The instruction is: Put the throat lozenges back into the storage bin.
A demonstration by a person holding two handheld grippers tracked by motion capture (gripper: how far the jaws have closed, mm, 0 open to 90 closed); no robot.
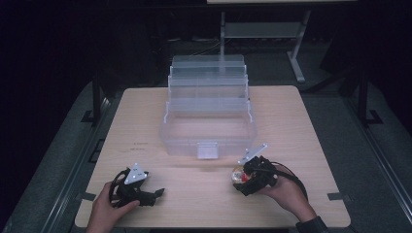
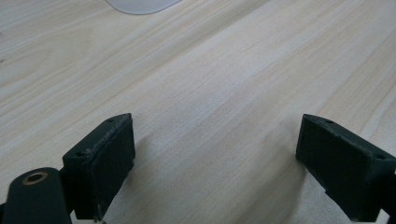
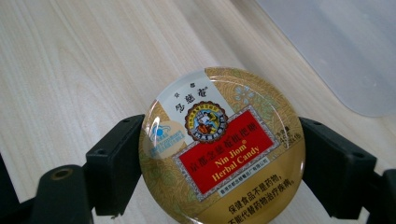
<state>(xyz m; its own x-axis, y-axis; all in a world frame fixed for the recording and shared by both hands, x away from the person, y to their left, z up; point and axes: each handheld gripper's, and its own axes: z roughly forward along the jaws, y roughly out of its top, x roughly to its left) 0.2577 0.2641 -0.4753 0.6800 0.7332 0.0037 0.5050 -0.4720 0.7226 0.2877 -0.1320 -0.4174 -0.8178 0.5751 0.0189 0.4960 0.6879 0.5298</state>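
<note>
From the high view, the clear plastic organizer box (image 1: 208, 127) stands open at the middle of the wooden table (image 1: 301, 126), its stepped trays folded back toward the far edge. The right gripper (image 1: 241, 177) sits just in front of the box's near right corner, holding a round candy tin (image 1: 238, 174) off the table, while the left gripper (image 1: 156, 193) rests well off to the box's near left, close to the tabletop. In the left gripper view, that gripper's jaws stand wide apart with bare wood between them, and a rounded corner of the box (image 2: 140, 5) shows at the top edge. In the right gripper view, the jaws are clamped on opposite sides of the candy tin (image 3: 222, 147), lid facing the camera, with the box's frosted wall (image 3: 341, 51) just beyond it. The likely risk is slippage: the pads grip a smooth, curved metal rim at two narrow spots, so a tilt or a knock against the box's front wall on the way in could let the tin twist or pop free. The high view alone gives the tin's place against the box and both hands together; the right gripper view alone shows the label and how the pads meet the rim, which from above is a small blur.
</note>
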